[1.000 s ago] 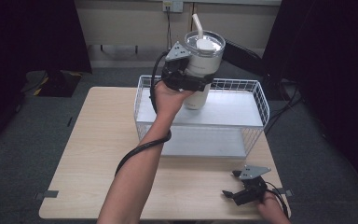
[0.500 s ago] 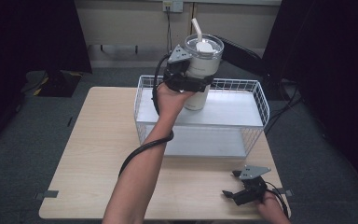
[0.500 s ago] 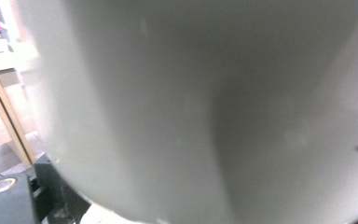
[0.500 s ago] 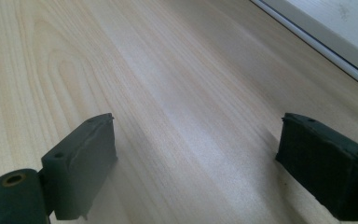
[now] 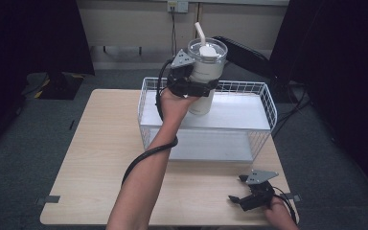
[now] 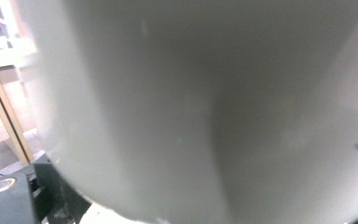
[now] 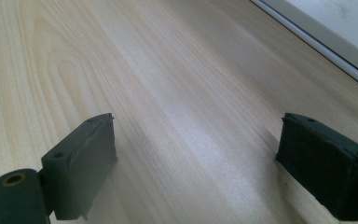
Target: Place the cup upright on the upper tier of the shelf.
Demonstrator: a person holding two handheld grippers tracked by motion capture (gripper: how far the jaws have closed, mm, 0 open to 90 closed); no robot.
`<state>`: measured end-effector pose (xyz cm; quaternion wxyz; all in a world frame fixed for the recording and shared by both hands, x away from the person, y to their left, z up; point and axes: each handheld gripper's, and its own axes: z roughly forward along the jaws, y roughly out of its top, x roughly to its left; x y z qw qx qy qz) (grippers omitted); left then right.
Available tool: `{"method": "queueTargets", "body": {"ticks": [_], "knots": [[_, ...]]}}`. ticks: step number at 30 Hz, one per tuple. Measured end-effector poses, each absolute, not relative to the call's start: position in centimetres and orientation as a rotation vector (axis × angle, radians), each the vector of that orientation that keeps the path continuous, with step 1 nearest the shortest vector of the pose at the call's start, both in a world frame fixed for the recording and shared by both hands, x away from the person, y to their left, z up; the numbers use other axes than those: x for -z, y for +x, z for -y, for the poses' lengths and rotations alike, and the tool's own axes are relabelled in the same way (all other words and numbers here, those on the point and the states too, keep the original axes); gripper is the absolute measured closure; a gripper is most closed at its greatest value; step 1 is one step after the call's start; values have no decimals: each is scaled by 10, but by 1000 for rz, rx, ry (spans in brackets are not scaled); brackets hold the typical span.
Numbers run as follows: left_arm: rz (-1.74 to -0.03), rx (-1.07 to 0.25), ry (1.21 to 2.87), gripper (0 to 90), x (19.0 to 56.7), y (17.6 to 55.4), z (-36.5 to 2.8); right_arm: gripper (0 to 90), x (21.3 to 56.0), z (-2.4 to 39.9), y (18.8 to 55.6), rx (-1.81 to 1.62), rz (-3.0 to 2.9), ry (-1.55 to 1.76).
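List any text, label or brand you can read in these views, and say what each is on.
White tumbler, held in the left gripper: a dark mark at the right edge of the left gripper view, perhaps the start of an "S", cut off and blurred; not readable.
Wire basket, table, right gripper: no text visible.
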<state>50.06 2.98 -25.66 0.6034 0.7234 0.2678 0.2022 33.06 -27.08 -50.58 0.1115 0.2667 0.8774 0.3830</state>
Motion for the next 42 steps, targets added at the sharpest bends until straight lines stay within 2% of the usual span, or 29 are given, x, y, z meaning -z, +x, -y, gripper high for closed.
{"method": "queueTargets", "body": {"ticks": [11,13,22,33,42], "knots": [[-576,-431,1668,71,267,502,-38,105,506,271,331,-1124,-2576,783],[-595,-359,1647,63,276,504,-43,106,506,271,331,-1124,-2577,783],[-595,-396,1706,78,280,497,-47,105,506,271,331,-1124,-2577,783],[-600,-346,1736,97,288,488,-64,105,506,271,331,-1126,-2575,783],[-609,-368,1776,99,288,472,-79,106,506,271,331,-1126,-2575,784]]}}
